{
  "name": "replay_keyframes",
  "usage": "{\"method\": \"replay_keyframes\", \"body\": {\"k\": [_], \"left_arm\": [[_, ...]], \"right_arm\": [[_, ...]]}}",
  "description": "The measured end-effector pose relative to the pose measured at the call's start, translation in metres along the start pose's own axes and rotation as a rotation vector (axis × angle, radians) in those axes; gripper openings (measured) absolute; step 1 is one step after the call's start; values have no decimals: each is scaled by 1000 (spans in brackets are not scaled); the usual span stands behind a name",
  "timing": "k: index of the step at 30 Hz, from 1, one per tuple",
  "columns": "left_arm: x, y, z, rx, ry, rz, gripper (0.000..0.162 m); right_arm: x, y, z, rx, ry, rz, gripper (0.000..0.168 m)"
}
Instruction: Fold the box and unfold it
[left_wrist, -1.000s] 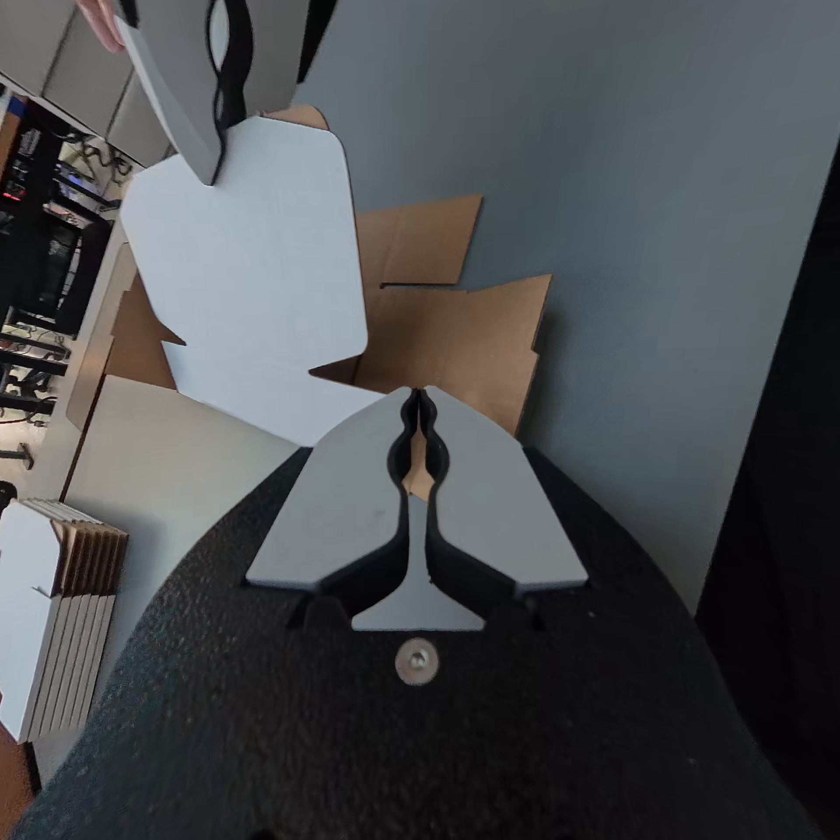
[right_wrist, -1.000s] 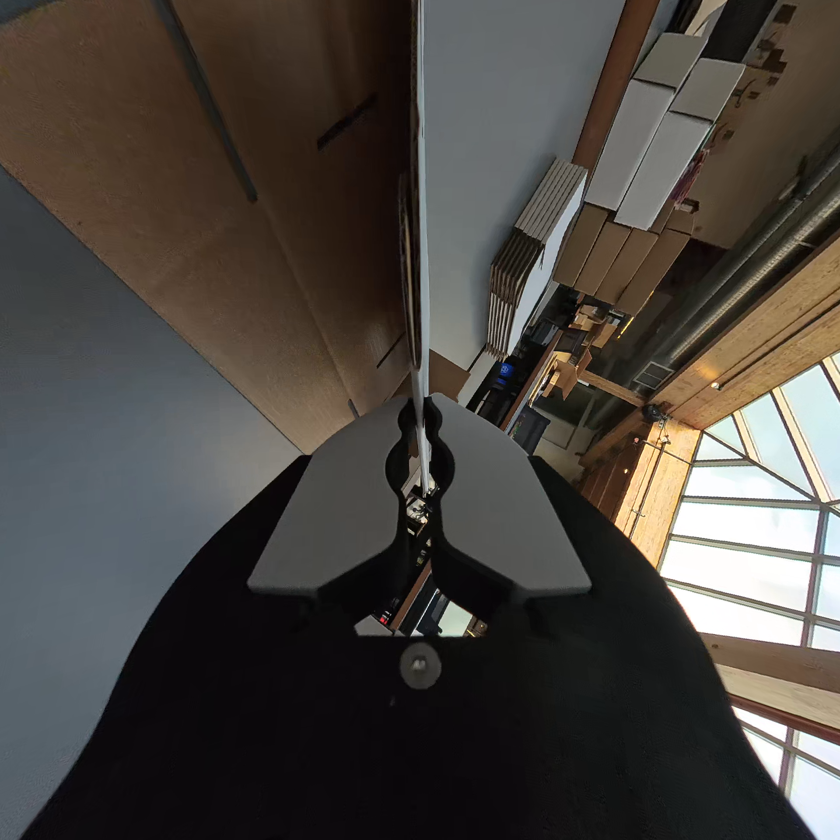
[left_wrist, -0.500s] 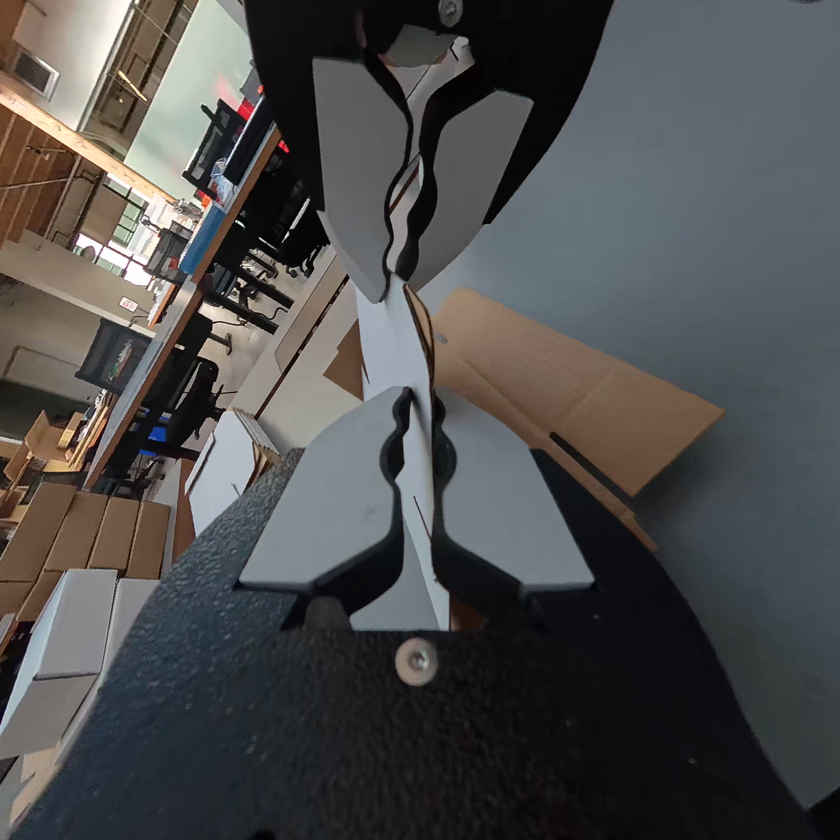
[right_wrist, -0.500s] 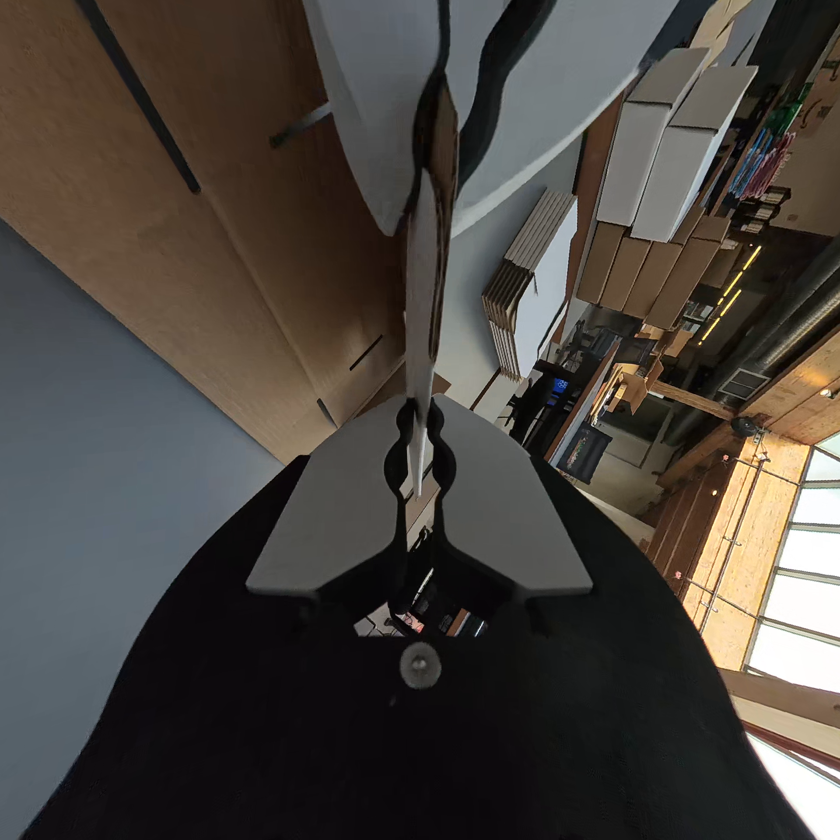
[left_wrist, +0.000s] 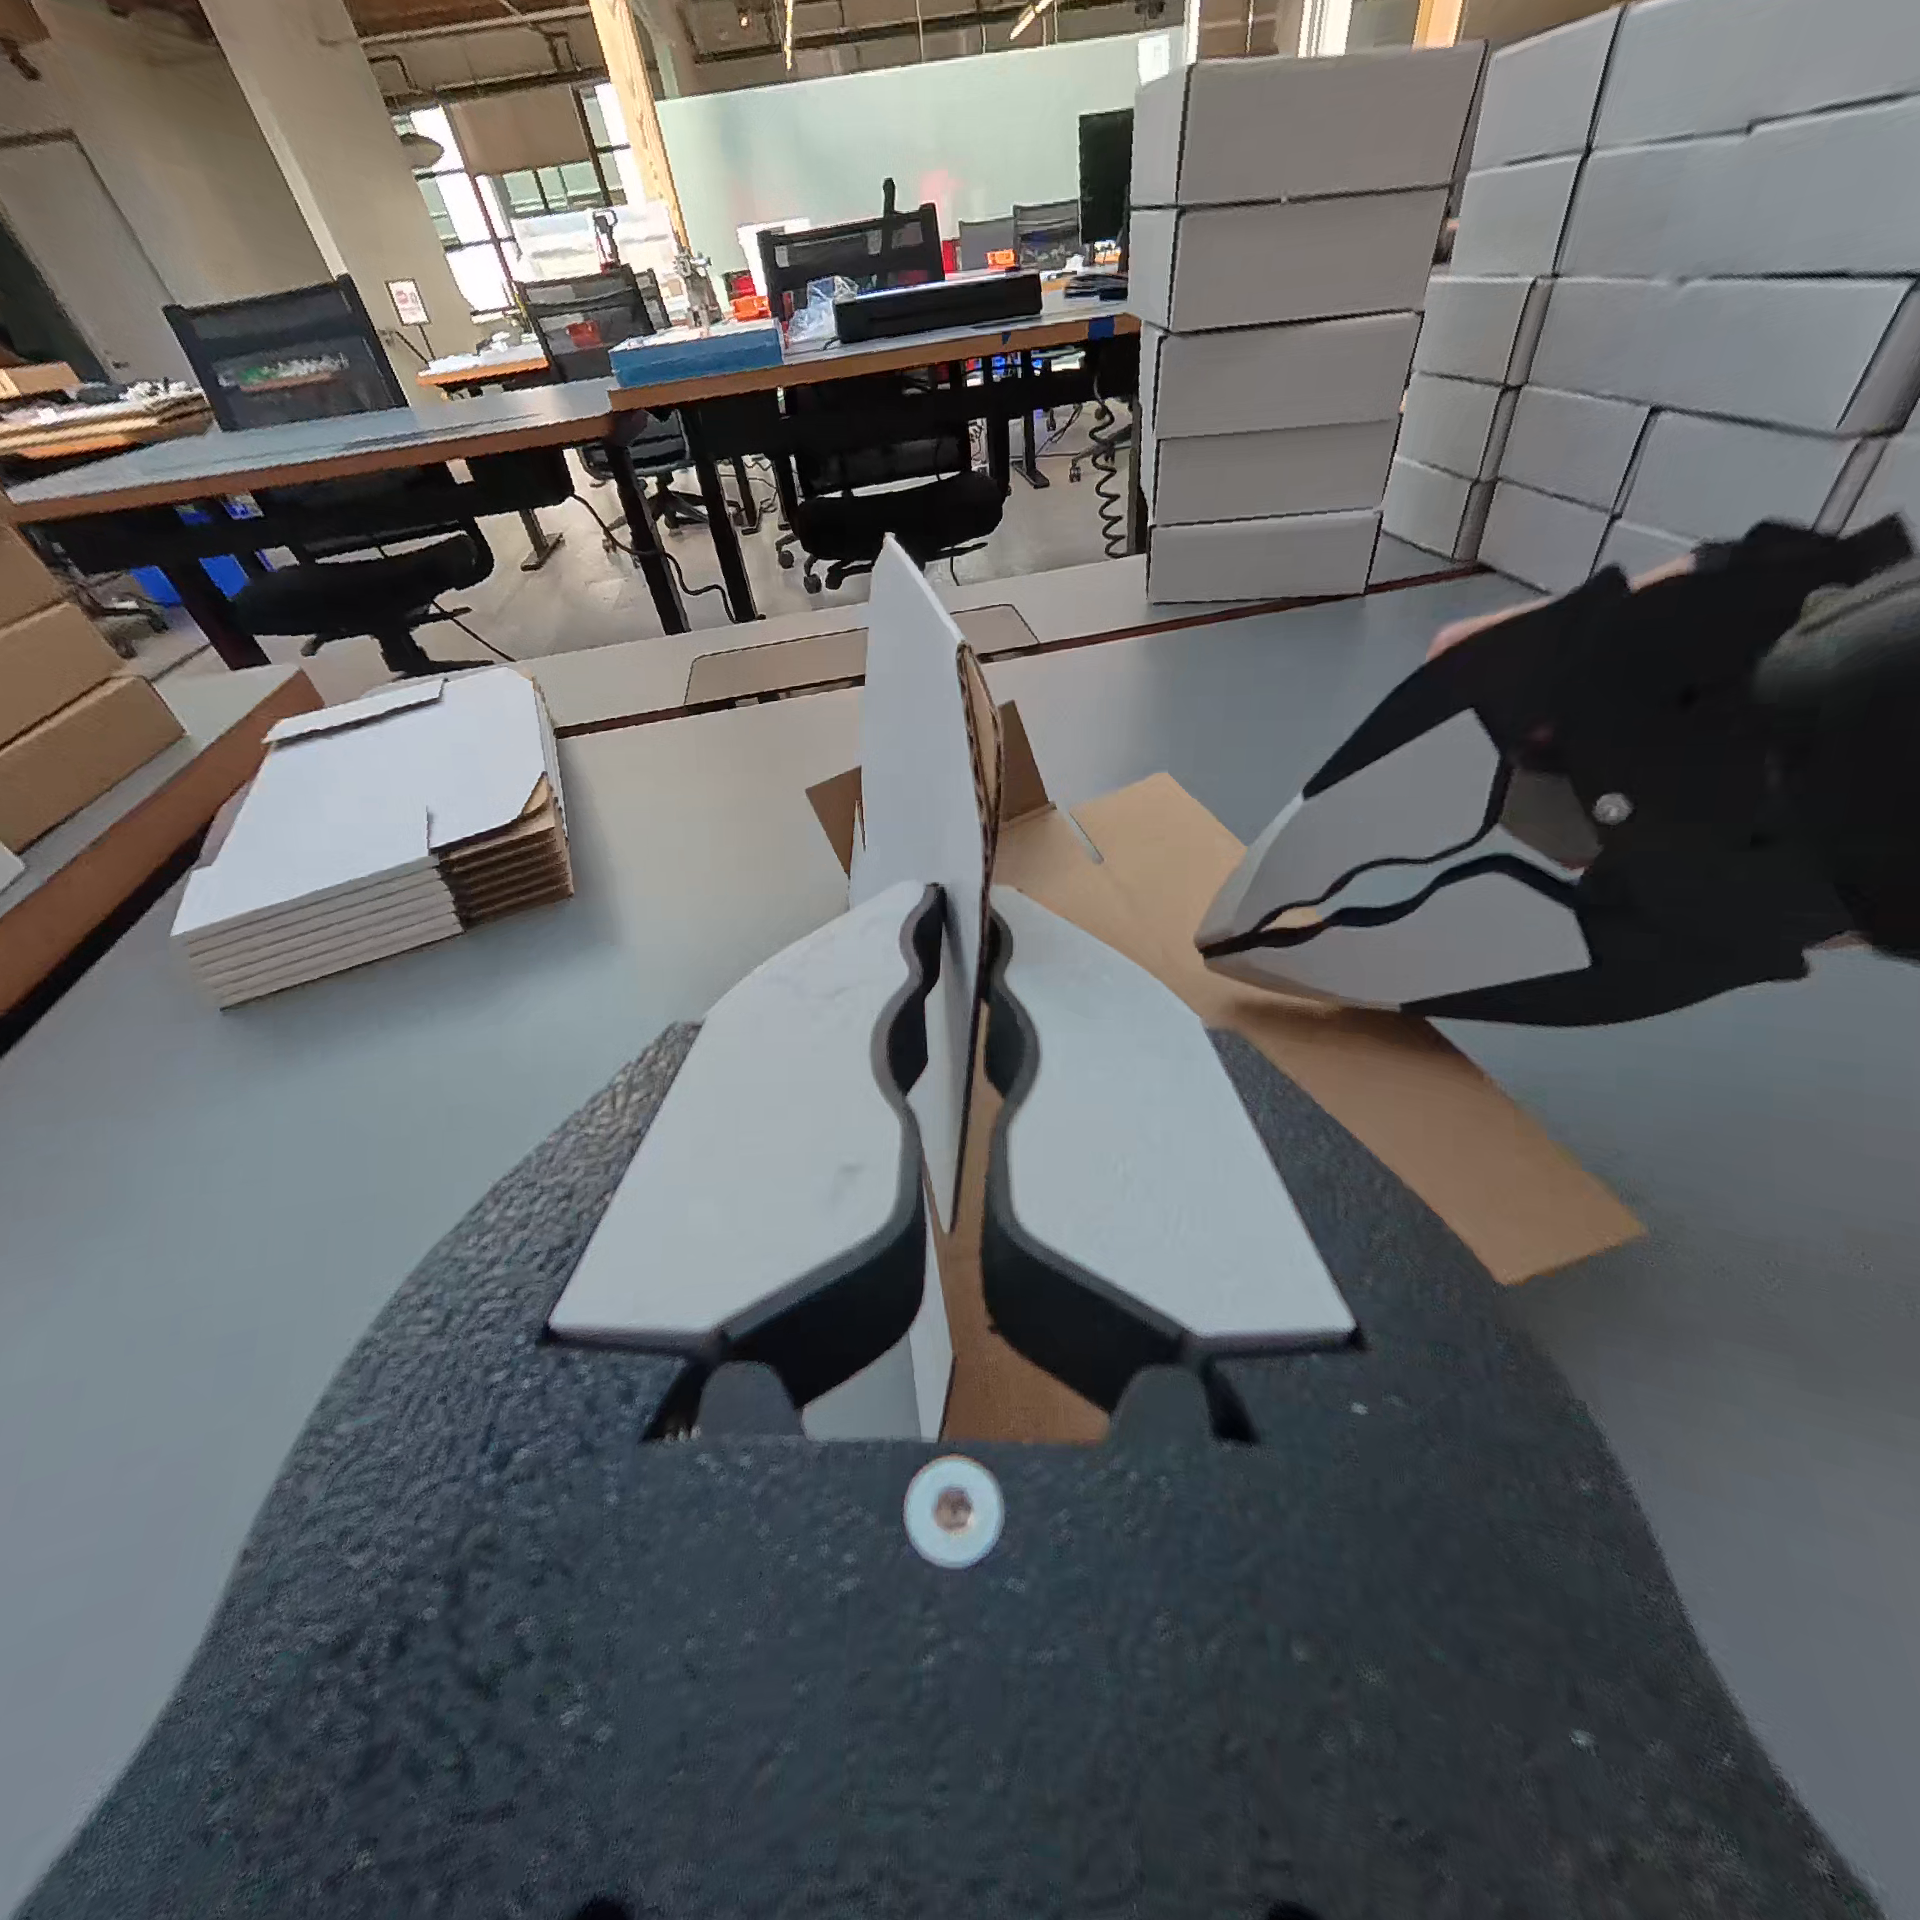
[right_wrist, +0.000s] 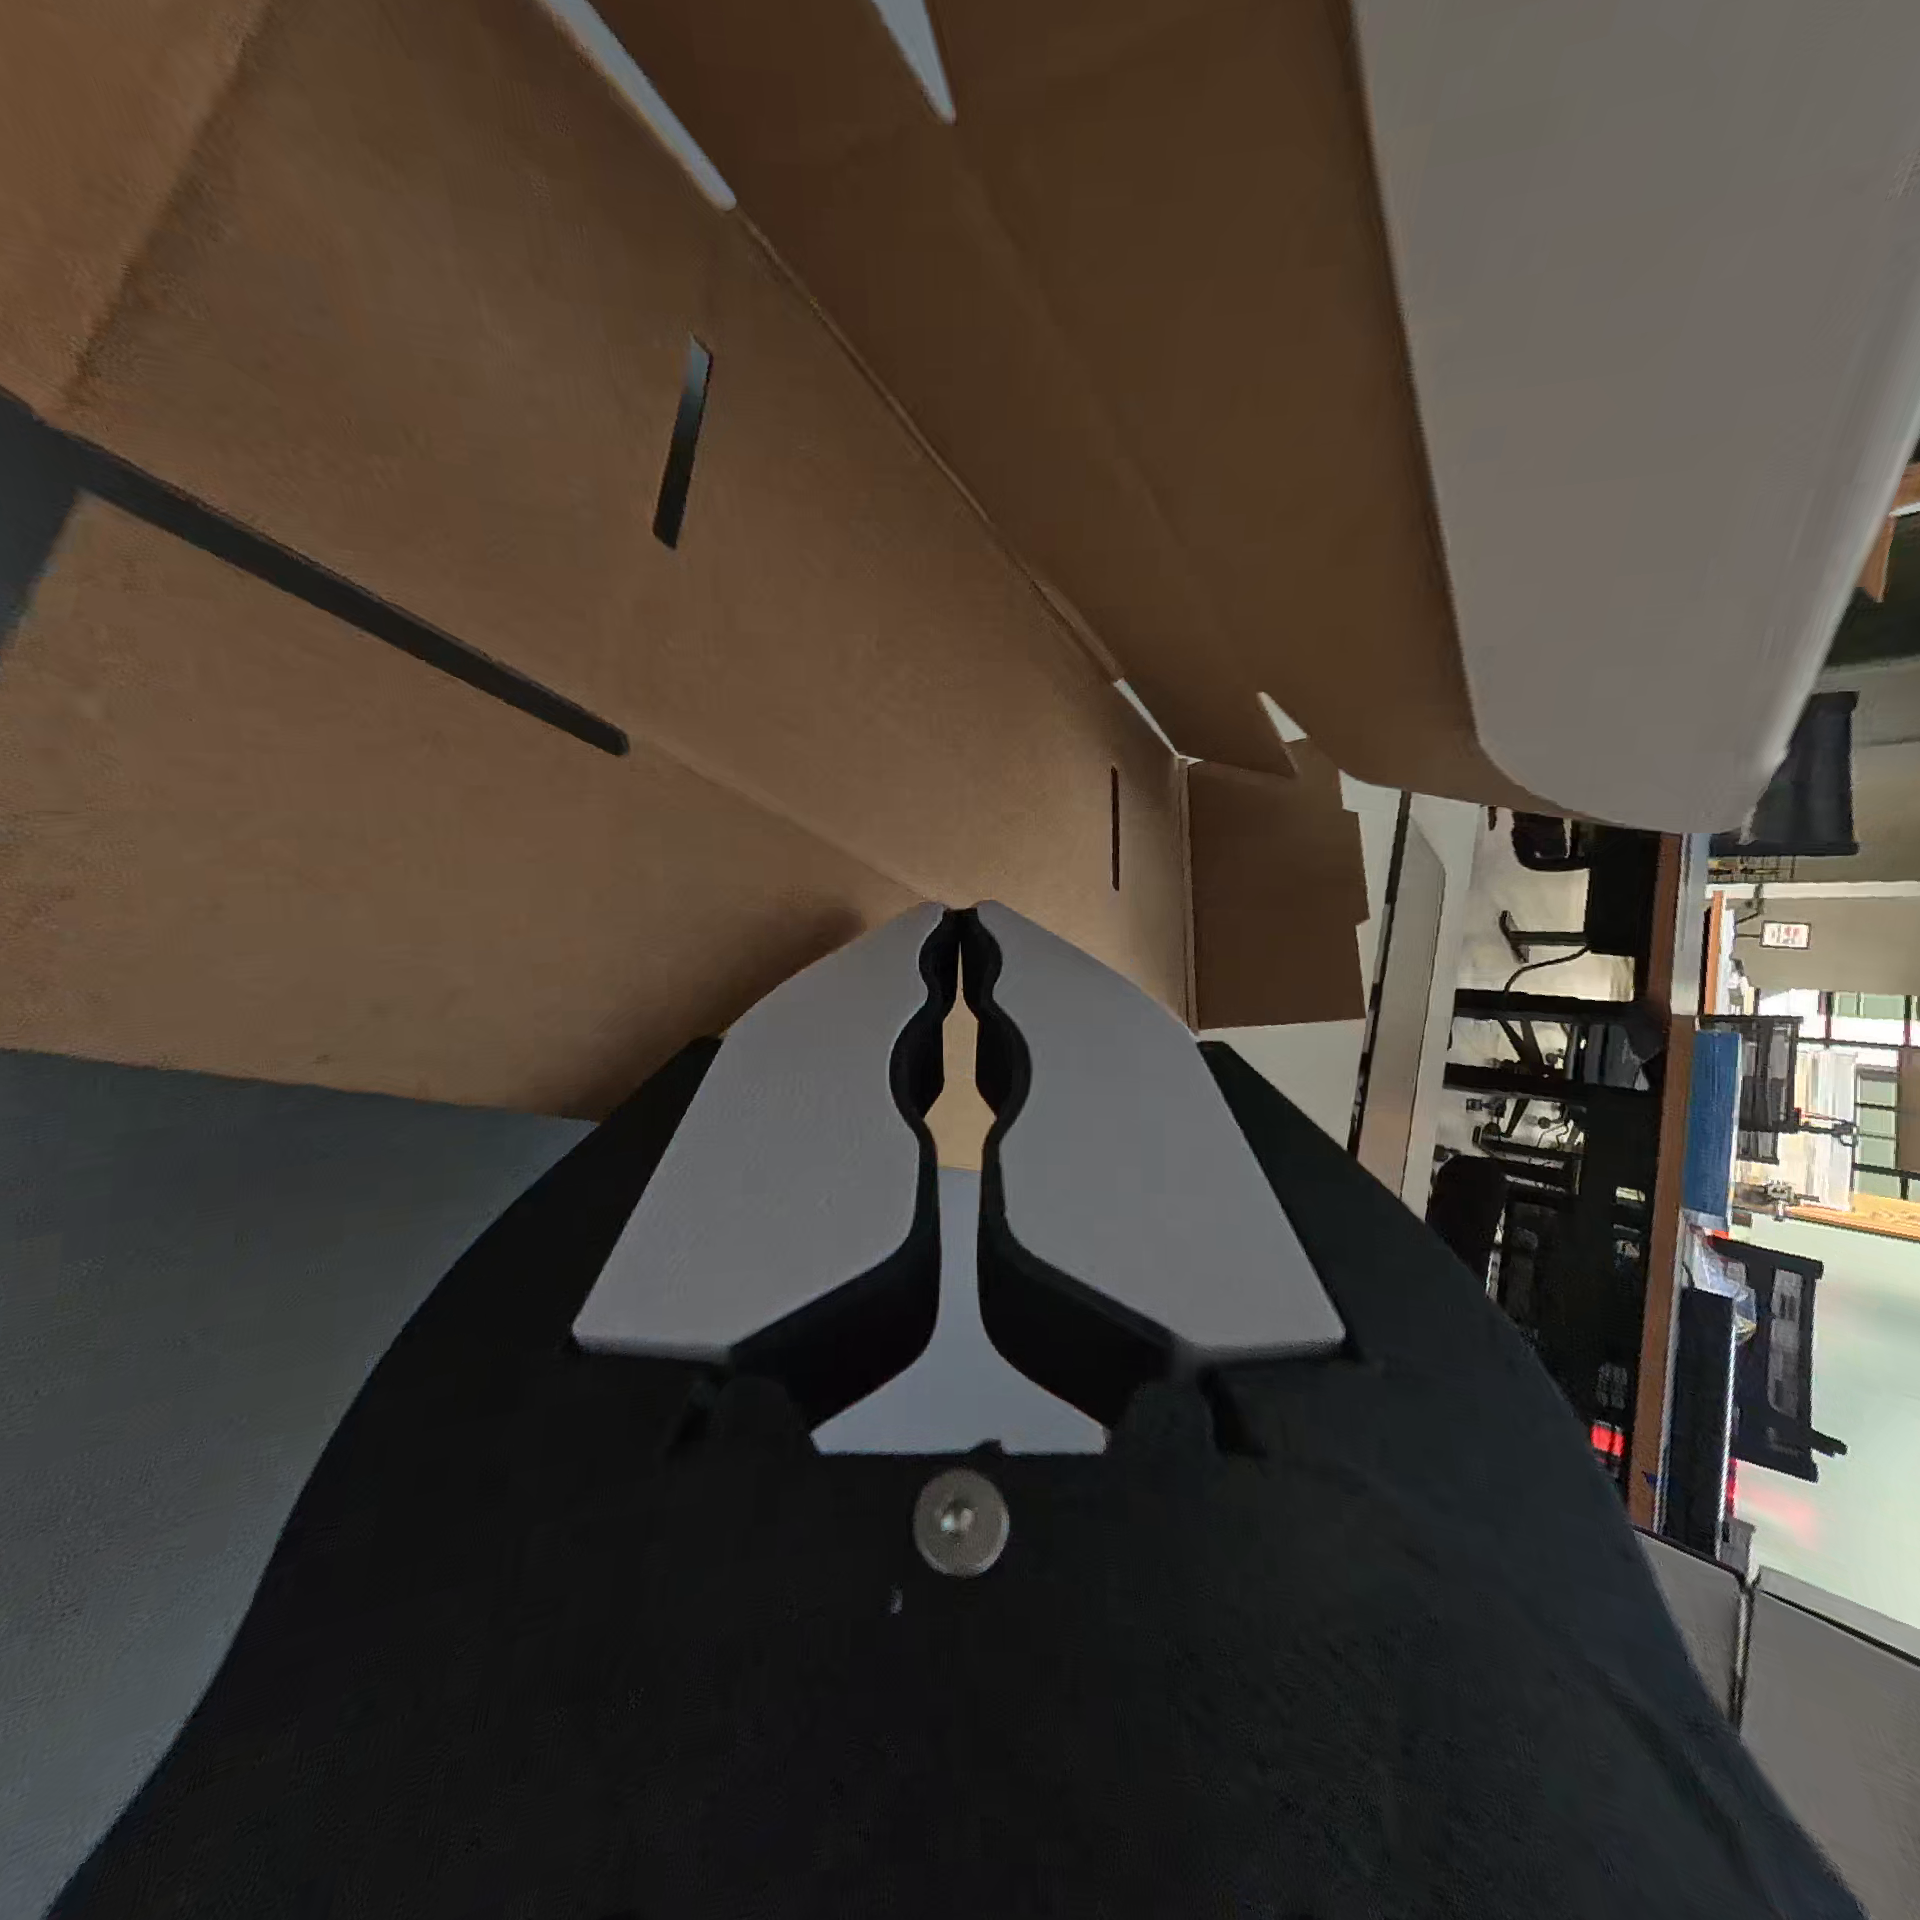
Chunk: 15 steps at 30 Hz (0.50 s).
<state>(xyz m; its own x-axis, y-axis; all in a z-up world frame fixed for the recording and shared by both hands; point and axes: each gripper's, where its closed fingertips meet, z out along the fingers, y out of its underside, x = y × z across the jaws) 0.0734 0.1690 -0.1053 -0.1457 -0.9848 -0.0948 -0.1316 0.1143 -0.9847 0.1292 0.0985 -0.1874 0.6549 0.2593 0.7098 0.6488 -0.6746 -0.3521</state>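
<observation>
The box is a flat cardboard blank, white outside and brown inside, lying on the grey table (left_wrist: 312, 1195). My left gripper (left_wrist: 961, 906) is shut on one flap (left_wrist: 920, 769) of the blank, which stands upright on edge. The brown inner panel (left_wrist: 1382, 1101) lies flat to the right. My right gripper (left_wrist: 1210, 945) is shut and empty, with its tips down on that panel. In the right wrist view the right gripper (right_wrist: 961, 914) points at the slotted brown inner face (right_wrist: 416, 499), and the white flap (right_wrist: 1621, 364) rises at the upper right.
A stack of flat box blanks (left_wrist: 364, 831) lies on the table at the left. Walls of folded white boxes (left_wrist: 1278, 343) stand at the back right. Desks and office chairs (left_wrist: 883, 416) fill the room beyond the table's far edge.
My right gripper has let go of the flap and moved down onto the flat brown panel. My left gripper still holds the flap, which now stands upright.
</observation>
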Motion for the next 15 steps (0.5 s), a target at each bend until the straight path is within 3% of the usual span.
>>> {"method": "replay_keyframes", "body": {"k": [4, 8, 10, 12, 15], "left_arm": [[-23, 2, -11, 8, 53, -335, 3], [-61, 37, -8, -62, 48, -615, 4], [-83, 55, -5, -97, 26, -700, 13], [-103, 74, -3, -168, -26, -682, 25], [-131, 103, -2, -324, -158, -431, 41]], "right_arm": [[-29, 27, 16, -117, -142, -30, 0], [-33, 32, 19, -144, -140, -90, 0], [-34, 32, 19, -156, -132, -132, 0], [-34, 32, 19, -161, -119, -173, 0], [-33, 32, 19, -143, -76, -213, 0]]}}
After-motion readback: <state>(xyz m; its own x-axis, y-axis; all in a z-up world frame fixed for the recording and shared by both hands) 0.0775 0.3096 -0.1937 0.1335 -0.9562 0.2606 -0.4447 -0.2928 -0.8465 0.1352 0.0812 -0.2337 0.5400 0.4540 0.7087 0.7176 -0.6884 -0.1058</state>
